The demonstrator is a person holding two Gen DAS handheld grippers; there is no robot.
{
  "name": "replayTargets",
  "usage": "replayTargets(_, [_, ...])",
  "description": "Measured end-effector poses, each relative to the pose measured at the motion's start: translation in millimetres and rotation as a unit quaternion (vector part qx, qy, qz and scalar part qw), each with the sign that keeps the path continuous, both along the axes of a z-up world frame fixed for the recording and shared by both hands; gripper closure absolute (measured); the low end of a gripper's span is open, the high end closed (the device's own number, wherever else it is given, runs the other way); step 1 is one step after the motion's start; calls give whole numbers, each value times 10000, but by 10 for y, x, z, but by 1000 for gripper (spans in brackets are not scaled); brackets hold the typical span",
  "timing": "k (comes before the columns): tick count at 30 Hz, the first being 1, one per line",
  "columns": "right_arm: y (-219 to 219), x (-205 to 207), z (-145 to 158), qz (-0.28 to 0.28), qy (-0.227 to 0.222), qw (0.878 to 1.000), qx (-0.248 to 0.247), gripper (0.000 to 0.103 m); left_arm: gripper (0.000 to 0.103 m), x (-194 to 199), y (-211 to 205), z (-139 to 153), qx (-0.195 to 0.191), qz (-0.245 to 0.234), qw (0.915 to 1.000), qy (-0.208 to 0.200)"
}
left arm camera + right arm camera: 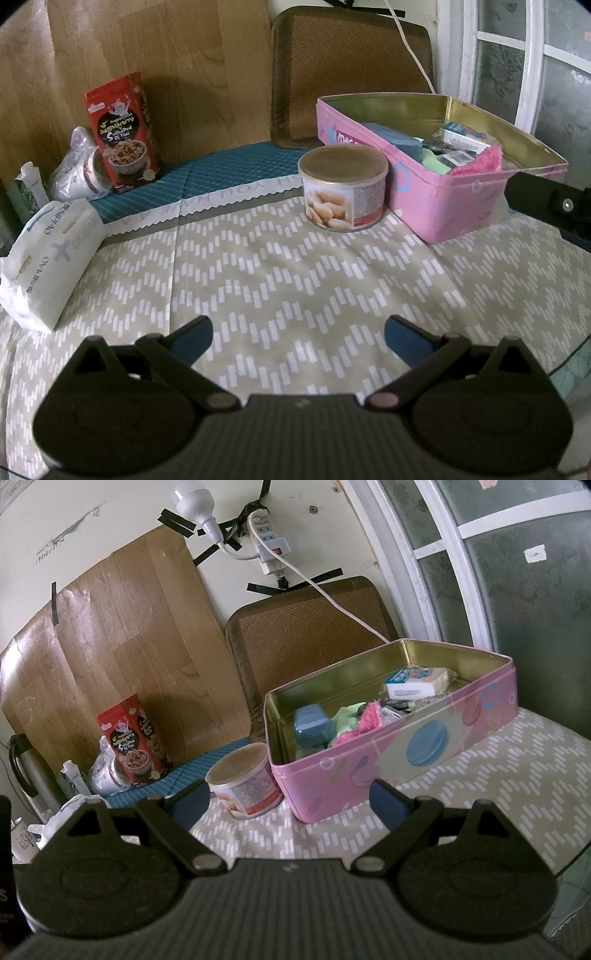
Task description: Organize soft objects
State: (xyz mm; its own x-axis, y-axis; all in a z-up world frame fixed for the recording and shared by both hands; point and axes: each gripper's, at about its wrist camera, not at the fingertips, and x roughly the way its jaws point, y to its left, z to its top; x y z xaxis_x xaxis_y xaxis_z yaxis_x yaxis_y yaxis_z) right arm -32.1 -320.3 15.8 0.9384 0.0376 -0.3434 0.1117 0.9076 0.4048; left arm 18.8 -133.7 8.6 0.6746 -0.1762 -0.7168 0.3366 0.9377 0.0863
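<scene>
A pink tin box (439,206) (406,749) stands on the patterned tablecloth (295,280). Inside lie a fluffy pink cloth (480,162) (364,718), a light green cloth (434,162) (347,716), a blue case (397,138) (310,723) and small packets (413,683). A white tissue pack (48,254) lies at the left on the cloth. My left gripper (298,338) is open above bare cloth, holding nothing. My right gripper (290,803) is open and empty, just in front of the tin's near corner; part of it (546,203) shows at the right edge of the left wrist view.
A round snack can (343,188) (243,782) stands just left of the tin. A red cereal box (123,133) (135,738) and a bagged cup (79,170) sit at the back left. A brown woven cushion (306,635) leans on the wall, with a white cable (332,598) hanging.
</scene>
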Motion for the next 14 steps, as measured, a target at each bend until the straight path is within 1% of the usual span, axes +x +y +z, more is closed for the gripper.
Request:
replayTargets(9, [6,-2,-1,-5,3,10000,1,8,0,14,3,7,-14,-13,10000,13])
replayTargets(14, [20,-6,6,9,-16,10000,-37,8,0,-26,-15,26,23,-85,9998,-154])
